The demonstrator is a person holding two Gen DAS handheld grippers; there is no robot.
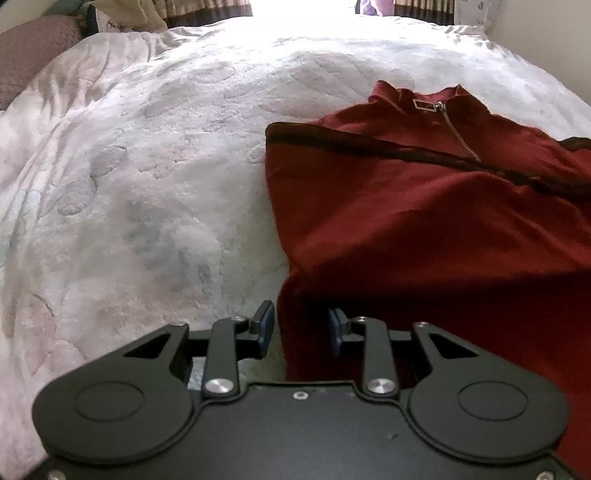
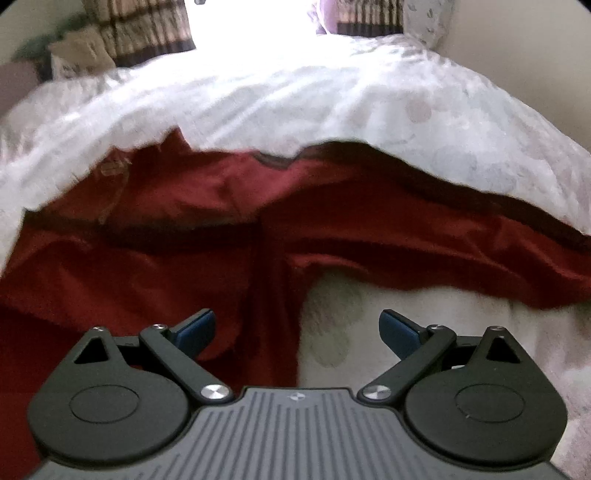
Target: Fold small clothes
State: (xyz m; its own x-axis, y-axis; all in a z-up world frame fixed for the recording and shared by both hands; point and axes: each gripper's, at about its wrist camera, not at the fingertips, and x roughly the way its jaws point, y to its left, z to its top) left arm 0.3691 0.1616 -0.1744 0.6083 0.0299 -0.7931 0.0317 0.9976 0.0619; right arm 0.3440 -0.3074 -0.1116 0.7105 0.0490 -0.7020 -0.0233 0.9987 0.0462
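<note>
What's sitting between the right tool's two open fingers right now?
In the right wrist view, the right tool straddles the dark red zip-neck top's side edge, red fabric toward its left finger and bare white floral bedspread toward its right.

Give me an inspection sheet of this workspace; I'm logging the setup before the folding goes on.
Surface: white patterned bedspread, rumpled.
Job's things: dark red zip-neck top lying on the bedspread, zipper facing up; one sleeve spread out to the side.
Clutter: nothing seen on the bedspread besides the top.
Grippers: left gripper open at the top's near left edge, nothing held; right gripper wide open at the top's near right edge, nothing held.
Cables: nothing seen.
Surroundings: pillows at the far left, striped curtains by a bright window, wall on the right.
</note>
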